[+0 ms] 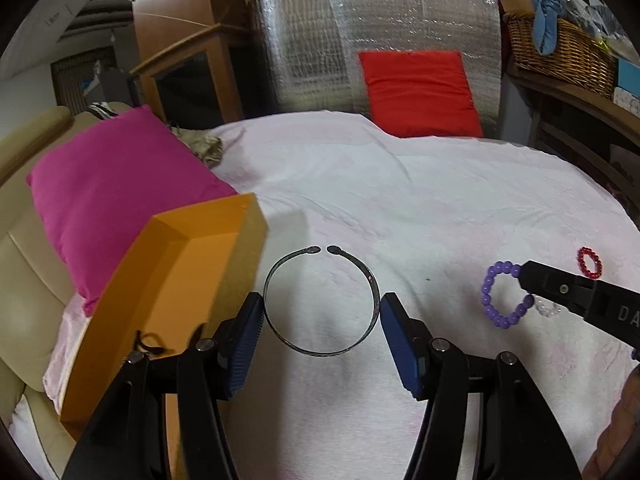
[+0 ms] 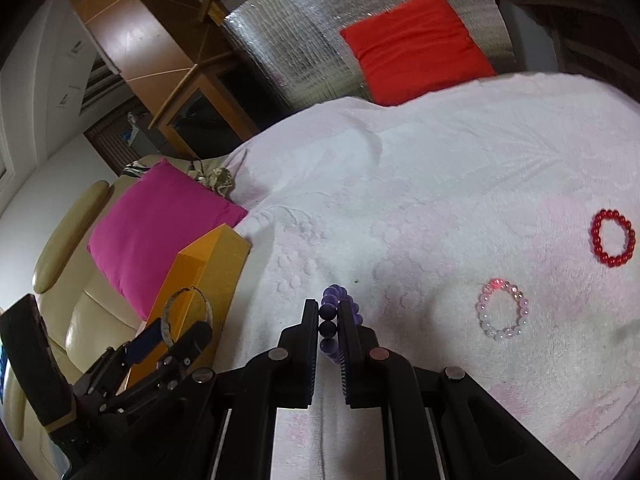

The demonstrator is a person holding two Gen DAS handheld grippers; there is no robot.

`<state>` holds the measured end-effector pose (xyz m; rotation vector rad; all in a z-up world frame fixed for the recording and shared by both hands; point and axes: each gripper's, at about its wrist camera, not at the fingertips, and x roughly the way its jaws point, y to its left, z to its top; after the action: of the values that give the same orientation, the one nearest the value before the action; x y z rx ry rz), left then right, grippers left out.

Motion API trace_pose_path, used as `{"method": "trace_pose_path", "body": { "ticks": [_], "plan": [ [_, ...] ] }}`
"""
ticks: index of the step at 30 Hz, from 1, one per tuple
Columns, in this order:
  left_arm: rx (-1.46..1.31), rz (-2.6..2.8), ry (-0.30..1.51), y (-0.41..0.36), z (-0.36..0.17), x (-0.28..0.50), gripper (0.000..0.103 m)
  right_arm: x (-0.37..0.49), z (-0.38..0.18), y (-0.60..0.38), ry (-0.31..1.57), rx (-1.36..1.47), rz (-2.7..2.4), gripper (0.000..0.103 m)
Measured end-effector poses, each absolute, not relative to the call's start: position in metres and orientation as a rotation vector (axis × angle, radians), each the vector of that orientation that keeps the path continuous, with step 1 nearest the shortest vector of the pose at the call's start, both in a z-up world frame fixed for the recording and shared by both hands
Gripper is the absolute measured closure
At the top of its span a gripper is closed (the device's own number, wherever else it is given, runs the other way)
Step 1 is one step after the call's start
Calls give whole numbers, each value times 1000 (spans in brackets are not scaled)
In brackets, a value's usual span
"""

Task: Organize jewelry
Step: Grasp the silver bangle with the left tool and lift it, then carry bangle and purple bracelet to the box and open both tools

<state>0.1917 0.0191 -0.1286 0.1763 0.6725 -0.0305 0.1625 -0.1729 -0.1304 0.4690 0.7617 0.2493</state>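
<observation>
My left gripper [image 1: 322, 308] holds a dark metal open bangle [image 1: 320, 300] between its blue pads, which press on both sides of it, above the white cloth. An orange box [image 1: 168, 280] lies open just to its left. My right gripper [image 2: 329, 320] is shut on a purple bead bracelet [image 2: 336, 320], low over the cloth; the bracelet also shows in the left wrist view [image 1: 504, 296]. A pink-white bead bracelet [image 2: 504, 308] and a red bead bracelet [image 2: 612, 238] lie on the cloth to the right.
A white patterned cloth [image 1: 400, 200] covers the surface. A magenta cushion [image 1: 120, 192] lies at the left on a beige sofa [image 2: 60, 248]. A red cushion [image 1: 420, 92] leans on a silver foil panel at the back. A wicker basket [image 1: 560, 48] stands at the right.
</observation>
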Motion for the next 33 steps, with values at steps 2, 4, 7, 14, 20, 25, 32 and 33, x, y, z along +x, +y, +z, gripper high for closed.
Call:
{"method": "trace_pose_path", "body": {
  "ticks": [2,4,7,14,20,25,32,33],
  "plan": [
    [178,-16,666,24,-128,191,42,160,-127,-167,751,450,255,92],
    [177,-1,658,30,-127,190,42,158,-125,-162,747,431,260,92],
    [171,26,646,38,-124,189,42,156,-121,-153,738,409,274,92],
    [143,77,614,60,-117,185,42,149,-109,-129,665,380,343,92],
    [100,148,602,97,-114,184,42,153,-113,-93,645,318,400,92],
    [81,199,596,125,-114,183,42,158,-115,-67,638,288,453,92],
    [64,254,613,157,-120,185,42,159,-119,-42,631,280,529,92],
    [63,260,615,161,-120,185,42,158,-119,-39,628,283,543,92]
  ]
}}
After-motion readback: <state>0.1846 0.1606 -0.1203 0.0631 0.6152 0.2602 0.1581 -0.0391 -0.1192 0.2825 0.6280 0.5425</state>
